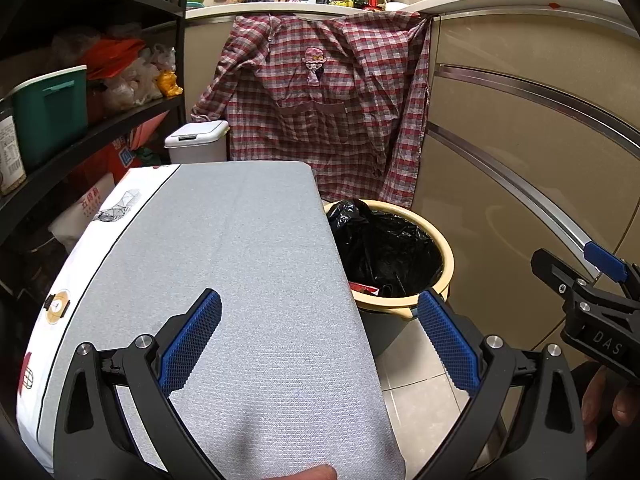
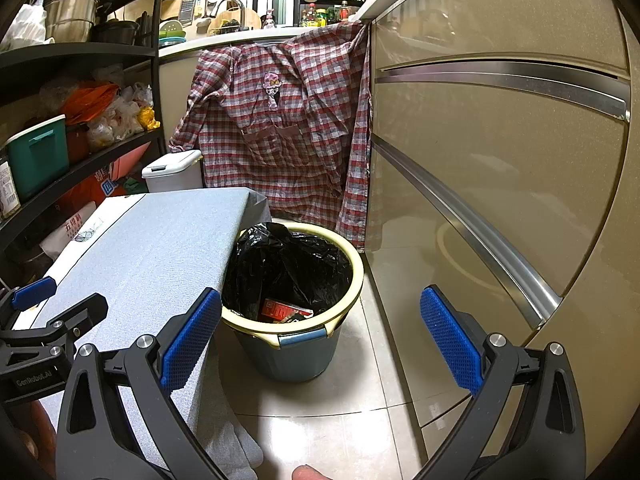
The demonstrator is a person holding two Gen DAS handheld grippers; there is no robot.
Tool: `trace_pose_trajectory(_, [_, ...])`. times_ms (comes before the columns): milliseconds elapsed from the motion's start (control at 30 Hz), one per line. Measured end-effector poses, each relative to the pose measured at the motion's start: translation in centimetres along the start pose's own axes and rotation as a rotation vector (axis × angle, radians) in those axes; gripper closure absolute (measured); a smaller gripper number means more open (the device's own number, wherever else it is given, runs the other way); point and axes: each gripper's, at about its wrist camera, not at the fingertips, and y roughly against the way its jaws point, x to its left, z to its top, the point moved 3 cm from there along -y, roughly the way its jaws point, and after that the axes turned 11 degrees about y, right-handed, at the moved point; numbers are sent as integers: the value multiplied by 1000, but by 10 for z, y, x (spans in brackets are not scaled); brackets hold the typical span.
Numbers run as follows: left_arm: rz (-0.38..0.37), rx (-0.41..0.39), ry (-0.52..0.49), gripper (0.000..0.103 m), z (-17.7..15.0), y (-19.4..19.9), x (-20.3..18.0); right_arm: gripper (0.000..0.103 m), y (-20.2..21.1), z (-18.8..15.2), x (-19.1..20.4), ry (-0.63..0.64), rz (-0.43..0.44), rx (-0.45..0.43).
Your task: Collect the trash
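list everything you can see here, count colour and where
trash bin: 1, grey-blue with yellow rim, on floor beside the table
bin liner: 1, black, inside bin
red packet: 1, red, in the bin
table: 1, grey cloth cover, left of bin
plaid shirt: 1, red and grey, hung over counter edge
small lidded bin: 1, white, behind table
storage box: 1, teal, on black shelf
cabinet: beige, on the right
left tool: open, empty, over table edge
right tool: open, empty, facing bin

A plaid shirt (image 1: 320, 112) hangs from the kitchen counter (image 1: 304, 9) beside beige cabinets (image 2: 500, 152); a grey-covered table (image 1: 240, 264) fronts shelves (image 1: 96, 128) holding what appear to be bags.
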Motion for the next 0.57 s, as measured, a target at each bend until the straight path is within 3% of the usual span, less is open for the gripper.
trace_pose_trajectory(567, [5, 7, 7, 8, 5, -1, 0, 5, 1, 0, 2, -1, -2, 0])
